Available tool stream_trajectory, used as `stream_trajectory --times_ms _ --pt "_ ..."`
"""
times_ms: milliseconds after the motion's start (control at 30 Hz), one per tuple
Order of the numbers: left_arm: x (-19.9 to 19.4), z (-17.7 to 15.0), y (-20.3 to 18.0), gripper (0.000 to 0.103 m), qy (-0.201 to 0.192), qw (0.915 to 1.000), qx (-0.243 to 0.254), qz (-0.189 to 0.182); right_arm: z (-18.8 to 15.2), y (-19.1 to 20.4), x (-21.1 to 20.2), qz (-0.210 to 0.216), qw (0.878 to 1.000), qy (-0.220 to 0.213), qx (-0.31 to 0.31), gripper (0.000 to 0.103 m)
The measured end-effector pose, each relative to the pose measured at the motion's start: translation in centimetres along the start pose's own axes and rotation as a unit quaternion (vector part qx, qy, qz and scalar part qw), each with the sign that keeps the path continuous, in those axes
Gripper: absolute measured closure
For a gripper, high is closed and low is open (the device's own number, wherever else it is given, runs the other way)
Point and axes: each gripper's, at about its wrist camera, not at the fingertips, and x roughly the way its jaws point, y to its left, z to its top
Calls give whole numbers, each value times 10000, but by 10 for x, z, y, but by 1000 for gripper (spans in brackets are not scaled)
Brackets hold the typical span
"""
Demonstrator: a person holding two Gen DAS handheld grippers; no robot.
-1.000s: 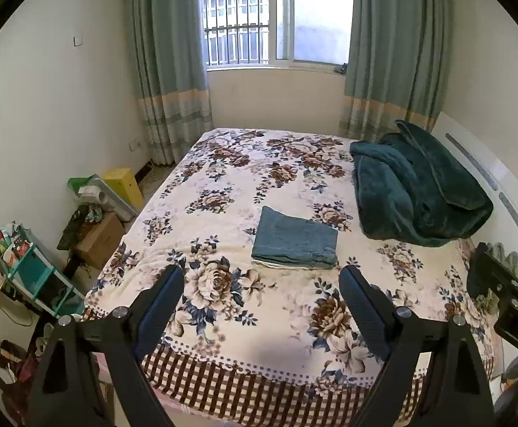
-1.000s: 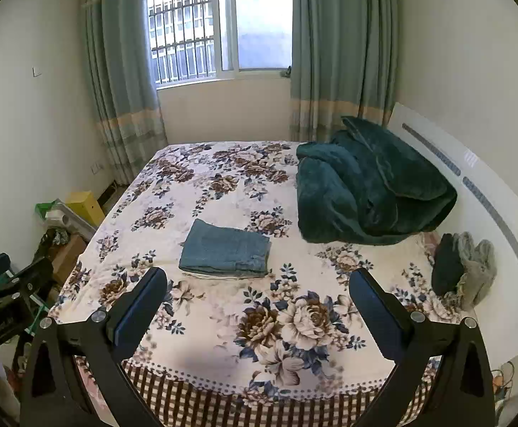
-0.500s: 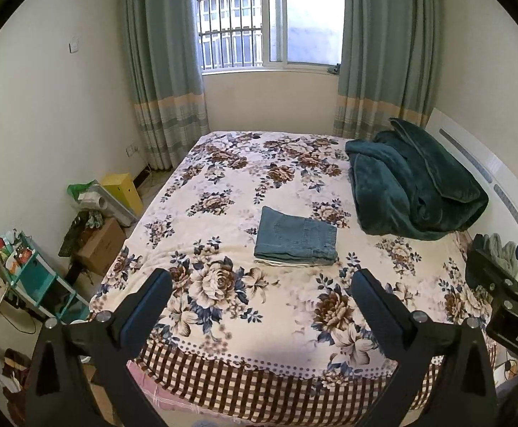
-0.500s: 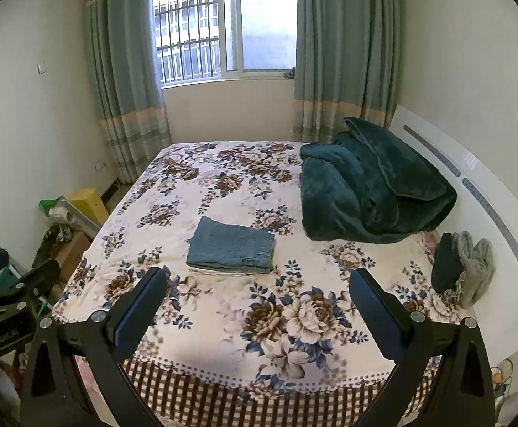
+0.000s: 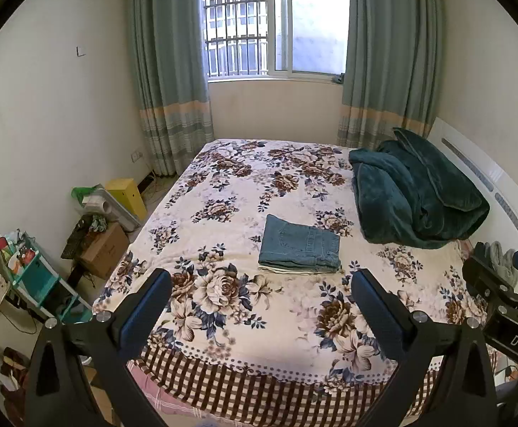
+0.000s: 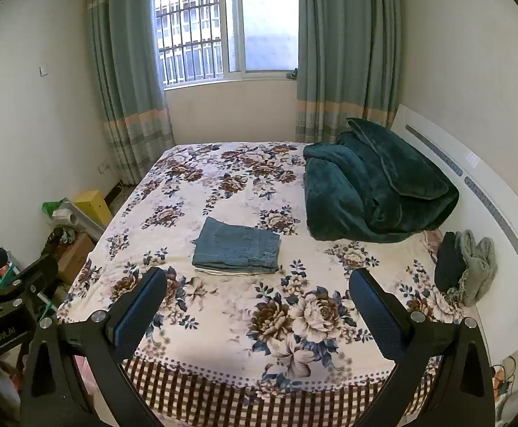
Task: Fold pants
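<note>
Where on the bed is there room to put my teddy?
There is bare bedspread from the folded jeans to the window, and a strip along the near edge. It is crowded by the headboard, where the green blanket and some small clothes lie.

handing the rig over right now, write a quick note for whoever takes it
Left gripper: open, empty, held off the near edge of the bed.
Right gripper: open, empty, also short of the bed.
Folded jeans: a neat rectangle lying mid-bed on the floral bedspread, touched by neither gripper.
Dark green blanket is heaped at the headboard side, apart from the jeans.
Done: the fold looks complete.
Left: probably nothing; at most check the edges.
</note>
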Motion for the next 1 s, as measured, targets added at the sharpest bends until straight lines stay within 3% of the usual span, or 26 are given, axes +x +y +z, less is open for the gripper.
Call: stream_trajectory --times_ms 1000 --pt "-6 3 -3 0 -34 10000 6 -2 -1 2 1 26 10000 19 -23 0"
